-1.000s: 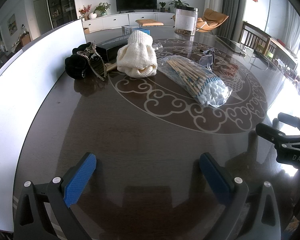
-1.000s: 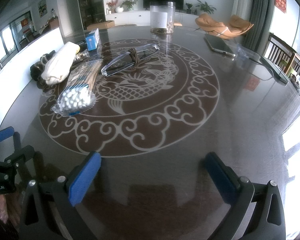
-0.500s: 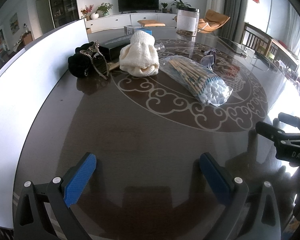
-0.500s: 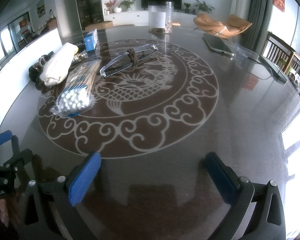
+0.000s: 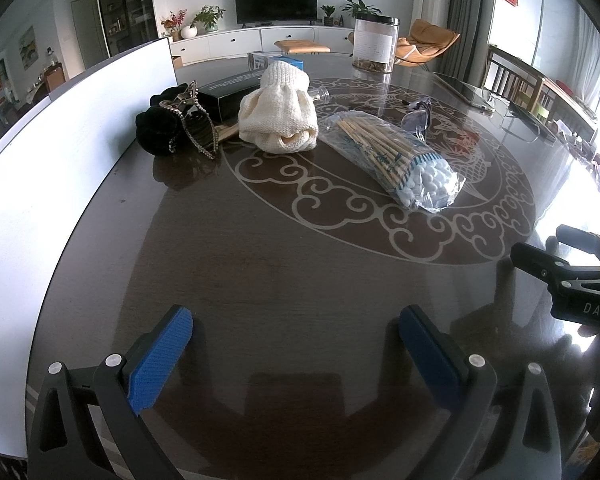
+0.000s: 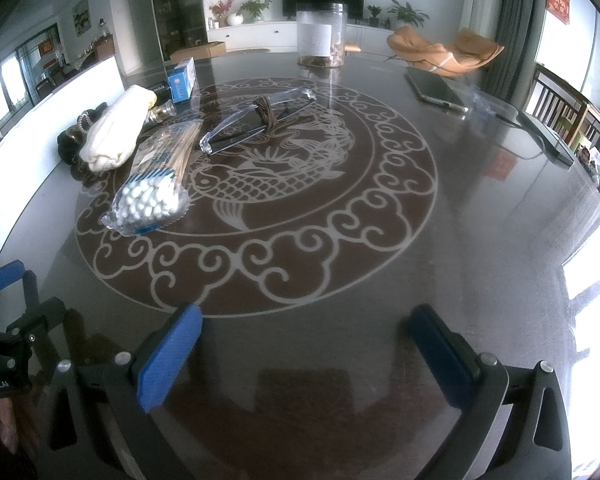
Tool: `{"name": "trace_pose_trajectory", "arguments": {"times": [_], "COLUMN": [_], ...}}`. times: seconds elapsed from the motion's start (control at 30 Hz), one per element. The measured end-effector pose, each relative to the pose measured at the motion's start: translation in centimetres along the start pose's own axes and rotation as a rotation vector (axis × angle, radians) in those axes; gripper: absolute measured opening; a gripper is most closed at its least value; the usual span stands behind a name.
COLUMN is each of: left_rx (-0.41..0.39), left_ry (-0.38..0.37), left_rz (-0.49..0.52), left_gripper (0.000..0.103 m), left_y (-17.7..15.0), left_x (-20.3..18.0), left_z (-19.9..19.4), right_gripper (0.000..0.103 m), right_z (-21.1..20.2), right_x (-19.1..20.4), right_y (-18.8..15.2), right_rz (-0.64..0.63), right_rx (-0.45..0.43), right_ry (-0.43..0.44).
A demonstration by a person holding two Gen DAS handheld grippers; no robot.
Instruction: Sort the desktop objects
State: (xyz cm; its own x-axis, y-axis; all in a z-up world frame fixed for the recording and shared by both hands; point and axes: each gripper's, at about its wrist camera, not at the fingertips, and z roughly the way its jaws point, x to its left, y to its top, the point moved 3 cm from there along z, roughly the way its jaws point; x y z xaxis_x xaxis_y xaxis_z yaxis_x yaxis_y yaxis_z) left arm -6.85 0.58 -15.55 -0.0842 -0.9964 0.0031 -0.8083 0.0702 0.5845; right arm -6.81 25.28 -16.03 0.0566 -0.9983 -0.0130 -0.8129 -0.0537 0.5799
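Both tools hover low over the dark counter (image 5: 300, 272), each with its blue pads spread wide apart and nothing between them. The left tool (image 5: 296, 344) points toward 12 o'clock, and the right tool (image 6: 304, 344) does the same from its own view; in the left view the right tool's black frame shows at 3 o'clock.

In the left view the things to sort lie in a row well ahead. At 11 o'clock a black pouch (image 5: 160, 128) sits with sunglasses (image 5: 198, 130) leaning on it. At 12 o'clock a cream knit hat (image 5: 278, 114) rests just in front of a black box (image 5: 230, 90). A bag of cotton swabs (image 5: 396, 160) lies beside the hat toward 1 o'clock, white tips nearest the tool. Clear glasses (image 5: 418, 118) lie beyond the bag.

In the right view the clear glasses sit at 12 o'clock with a brown hair tie (image 6: 266, 114) looped round them, a blue carton (image 6: 182, 80) at 11 o'clock and a jar (image 6: 322, 36) far off at 12.
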Motion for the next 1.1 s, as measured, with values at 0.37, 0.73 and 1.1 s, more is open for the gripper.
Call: {"name": "trace_pose_trajectory", "arguments": {"times": [0.37, 0.73, 1.1], "left_rx": [0.000, 0.015, -0.002], "left_ry": [-0.001, -0.058, -0.086], "left_rz": [0.000, 0.078, 0.116], "left_gripper": [0.103, 0.103, 0.103], "left_y": [0.0, -0.9, -3.0], "left_x": [0.0, 0.4, 1.7], "left_z": [0.0, -0.7, -2.2], "right_gripper": [0.103, 0.103, 0.103], "right_z": [0.0, 0.0, 1.0], "right_x": [0.0, 0.0, 5.7], "right_y": [0.0, 0.0, 5.7], "right_rz": [-0.001, 0.000, -0.123], "right_rx": [0.000, 0.001, 0.001], "right_ry": [0.000, 0.001, 0.215]}}
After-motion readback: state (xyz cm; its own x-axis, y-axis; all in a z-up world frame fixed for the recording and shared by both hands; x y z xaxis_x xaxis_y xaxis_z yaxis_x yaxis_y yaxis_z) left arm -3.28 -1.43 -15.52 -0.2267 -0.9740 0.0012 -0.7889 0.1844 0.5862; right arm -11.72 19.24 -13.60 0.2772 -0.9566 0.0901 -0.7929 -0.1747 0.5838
